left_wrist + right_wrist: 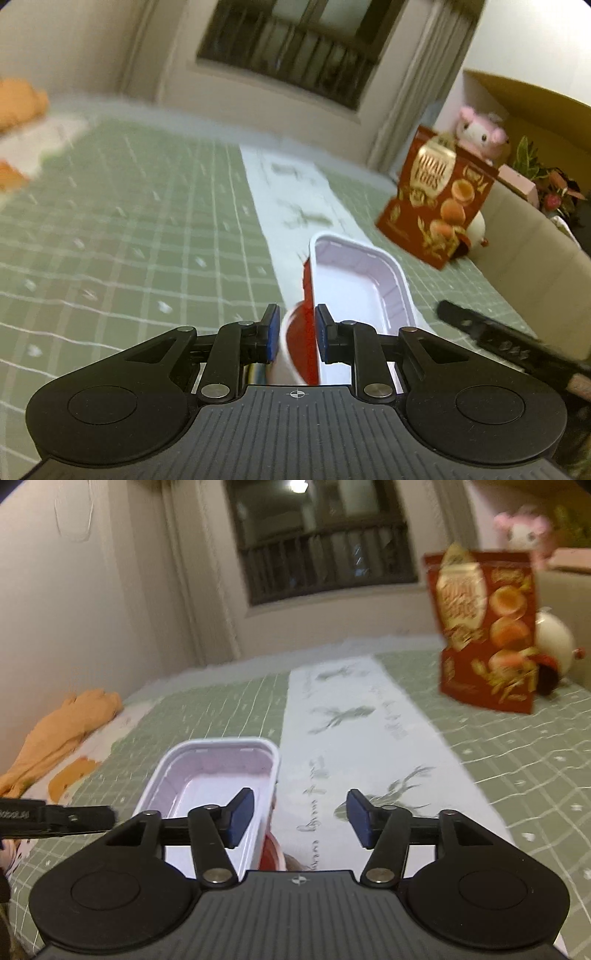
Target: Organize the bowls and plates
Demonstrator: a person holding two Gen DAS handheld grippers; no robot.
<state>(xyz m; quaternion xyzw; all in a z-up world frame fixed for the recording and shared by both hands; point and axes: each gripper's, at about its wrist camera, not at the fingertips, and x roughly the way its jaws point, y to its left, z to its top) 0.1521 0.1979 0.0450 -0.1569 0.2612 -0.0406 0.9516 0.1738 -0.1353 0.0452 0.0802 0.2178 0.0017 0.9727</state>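
gripping: left gripper point(296, 334) pinches the white rectangular plastic tray's point(365, 280) red-sided wall, long axis running forward; right gripper point(301, 818), fingers wide and empty, hangs just right of it.

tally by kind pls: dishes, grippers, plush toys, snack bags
Dishes: 2, white rectangular plastic tray and red-and-white round bowl
Hand-held grippers: 2, left hand-held gripper shut on the bowl's rim, right hand-held gripper open
Plush toys: 1, pink-and-white plush toy
Snack bags: 1, red quail-eggs snack bag
Total: 6
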